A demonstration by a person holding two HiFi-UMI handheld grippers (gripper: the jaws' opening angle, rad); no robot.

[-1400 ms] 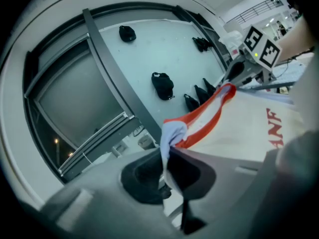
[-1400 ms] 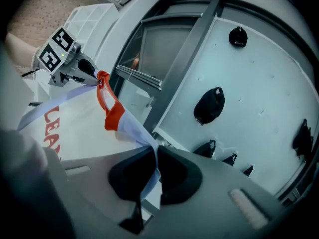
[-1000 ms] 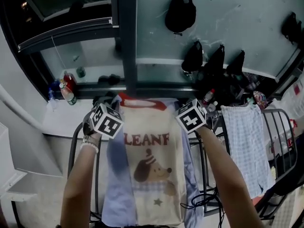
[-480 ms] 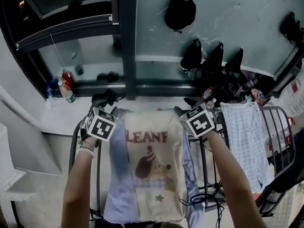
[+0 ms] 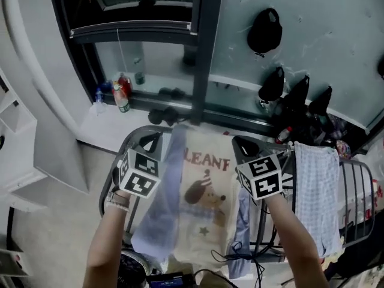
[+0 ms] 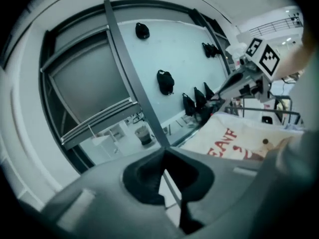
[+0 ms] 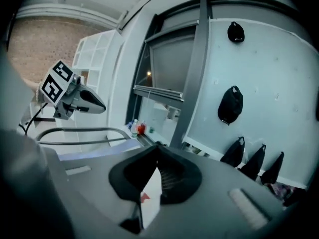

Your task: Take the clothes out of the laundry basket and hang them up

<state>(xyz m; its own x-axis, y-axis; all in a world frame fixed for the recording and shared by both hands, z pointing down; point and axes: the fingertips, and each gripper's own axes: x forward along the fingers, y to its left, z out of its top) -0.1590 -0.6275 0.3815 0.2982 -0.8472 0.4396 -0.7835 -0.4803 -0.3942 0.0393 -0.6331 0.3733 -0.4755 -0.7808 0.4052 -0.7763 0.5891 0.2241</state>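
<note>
Left gripper (image 5: 151, 141) first: its jaws have just been closing, and now the tips are pressed together with nothing caught between them. Right gripper (image 5: 240, 143), same story: jaws just closing, tips met, no cloth pinched. A sliver of cream fabric shows through the gap behind those tips, lying lower down. Both grippers point out toward the window, one at each top corner of the cream T-shirt (image 5: 204, 191). The left one sits just off its left shoulder, the right one just off its right.

And there's the shirt itself, red lettering and a dog print facing up. It's draped over the drying rack (image 5: 131, 135) on top of a pale blue garment (image 5: 157, 212) whose edges peek out on either side. Just right of the right gripper, a checked cloth (image 5: 312, 185) hangs over the same rack. Cables (image 5: 240, 258) tangle at the rack's near end.

Farther out, bottles (image 5: 122, 95) stand on the ledge left of the window post (image 5: 204, 53). A black cap (image 5: 265, 32) hangs on the pale wall beyond.
</note>
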